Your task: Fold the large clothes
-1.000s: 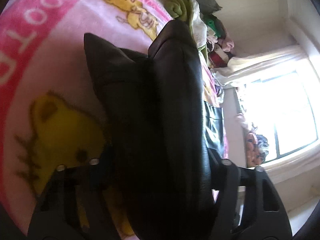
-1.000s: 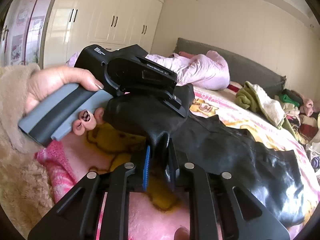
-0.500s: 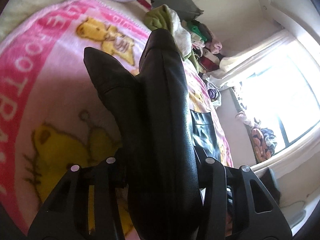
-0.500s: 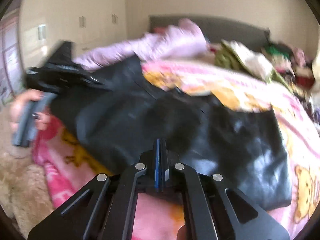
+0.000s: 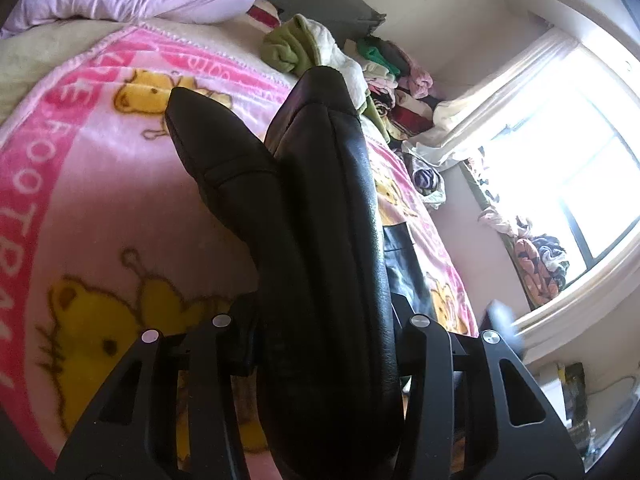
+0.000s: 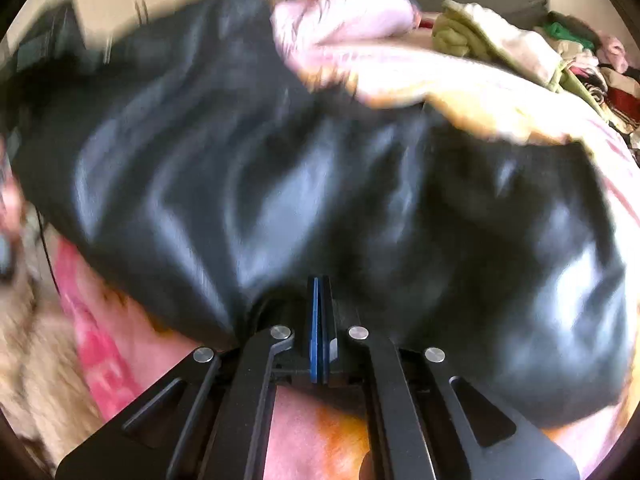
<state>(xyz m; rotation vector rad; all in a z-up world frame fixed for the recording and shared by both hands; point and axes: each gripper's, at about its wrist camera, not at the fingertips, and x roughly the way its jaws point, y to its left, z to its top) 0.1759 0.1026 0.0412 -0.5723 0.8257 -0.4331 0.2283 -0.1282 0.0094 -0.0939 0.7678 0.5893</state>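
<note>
Big black leather jacket (image 6: pixel 320 184) spread over the pink bear blanket (image 5: pixel 100 208) on the bed, part lying flat, part lifted up in the air

Left claw (image 5: pixel 320 360) clamped tight on a thick bunch of the jacket, with shiny black folds filling the gap between its fingers (image 5: pixel 208 364) and running up and away toward the far edge of the bed

Right claw (image 6: pixel 319 308) pinched closed at the jacket's near edge; thin blue pads pressed together, most likely with a bit of leather between them, though blur makes that hard to be sure of

Not folded yet. No neat fold to see anywhere, just a wide, wrinkly, half-raised jacket. Looks like the early part of the job: still to lay it flat, bring the sides in, and fold it over

Pile of other clothes (image 5: pixel 384 76) heaped by the far corner of the bed, near the bright window (image 5: pixel 560 184)
</note>
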